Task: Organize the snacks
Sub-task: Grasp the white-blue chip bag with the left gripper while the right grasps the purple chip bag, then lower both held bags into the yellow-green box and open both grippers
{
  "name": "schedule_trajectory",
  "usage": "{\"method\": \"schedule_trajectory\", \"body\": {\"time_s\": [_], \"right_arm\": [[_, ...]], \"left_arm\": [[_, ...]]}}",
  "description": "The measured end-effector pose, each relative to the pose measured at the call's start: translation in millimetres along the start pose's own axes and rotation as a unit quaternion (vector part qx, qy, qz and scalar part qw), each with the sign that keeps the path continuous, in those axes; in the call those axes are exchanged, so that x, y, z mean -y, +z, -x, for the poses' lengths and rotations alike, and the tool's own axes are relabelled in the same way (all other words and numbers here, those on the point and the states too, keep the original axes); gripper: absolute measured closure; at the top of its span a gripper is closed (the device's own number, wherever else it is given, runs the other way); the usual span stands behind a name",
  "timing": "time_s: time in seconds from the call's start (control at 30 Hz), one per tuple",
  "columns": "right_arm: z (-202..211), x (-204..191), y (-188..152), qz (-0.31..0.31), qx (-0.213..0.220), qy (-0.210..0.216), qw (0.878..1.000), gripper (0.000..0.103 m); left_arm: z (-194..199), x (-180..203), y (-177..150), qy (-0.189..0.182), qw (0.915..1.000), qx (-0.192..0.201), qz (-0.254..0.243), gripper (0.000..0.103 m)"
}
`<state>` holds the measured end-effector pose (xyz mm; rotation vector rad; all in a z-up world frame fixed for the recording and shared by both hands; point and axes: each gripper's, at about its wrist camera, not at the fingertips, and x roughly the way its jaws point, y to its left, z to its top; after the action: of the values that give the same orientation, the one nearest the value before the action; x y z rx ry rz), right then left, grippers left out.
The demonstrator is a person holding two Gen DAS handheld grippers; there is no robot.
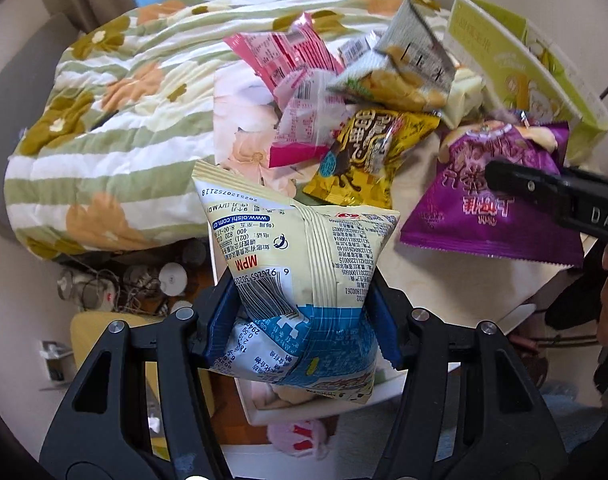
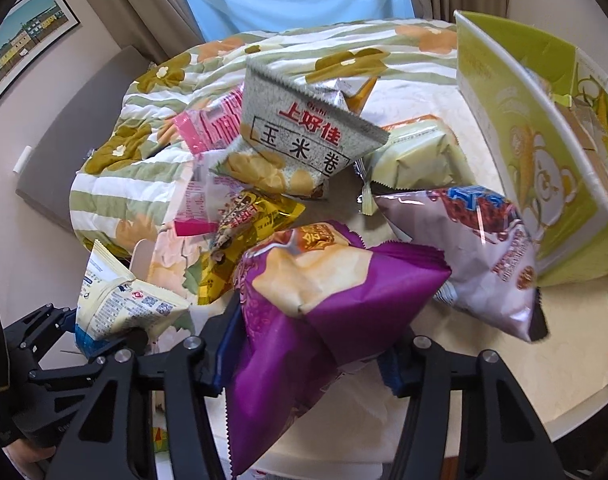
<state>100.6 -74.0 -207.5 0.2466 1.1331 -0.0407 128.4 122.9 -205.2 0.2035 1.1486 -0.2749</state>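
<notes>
Left gripper (image 1: 300, 320): clamped on cream-and-blue crinkled foil snack bag (image 1: 296, 264), long axis upright.
Right gripper (image 2: 310, 360): clamped on purple foil snack bag (image 2: 324, 308); open green cardboard box (image 2: 544, 160) at table's far right edge, nearer this arm.

Both grippers (image 1: 304, 320) (image 2: 308, 356) are matte black with blue finger pads (image 1: 218, 320) and silver screws (2 per arm).

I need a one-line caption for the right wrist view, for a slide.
Right gripper clamps a purple snack bag above the snack pile, near the green box.
</notes>
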Motion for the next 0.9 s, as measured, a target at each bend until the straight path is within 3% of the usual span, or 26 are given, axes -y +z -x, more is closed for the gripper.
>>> {"method": "schedule_trajectory", "body": {"time_s": [0.2, 0.47, 0.73, 0.9], "right_arm": [[38, -2, 0, 0.002, 0.03, 0.003, 1.0, 0.05], [106, 19, 18, 0.002, 0.093, 0.002, 0.996, 0.05], [156, 86, 51, 0.001, 0.141, -0.003, 0.99, 0.05], [172, 144, 74, 0.004, 0.135, -0.006, 0.991, 0.05]], "left_arm": [[39, 7, 12, -0.01, 0.9992, 0.037, 0.01, 0.048], [94, 41, 62, -0.023, 0.9945, 0.102, -0.001, 0.047], [110, 116, 123, -0.033, 0.9909, 0.131, -0.007, 0.047], [96, 180, 160, -0.052, 0.9914, 0.12, -0.002, 0.047]]}}
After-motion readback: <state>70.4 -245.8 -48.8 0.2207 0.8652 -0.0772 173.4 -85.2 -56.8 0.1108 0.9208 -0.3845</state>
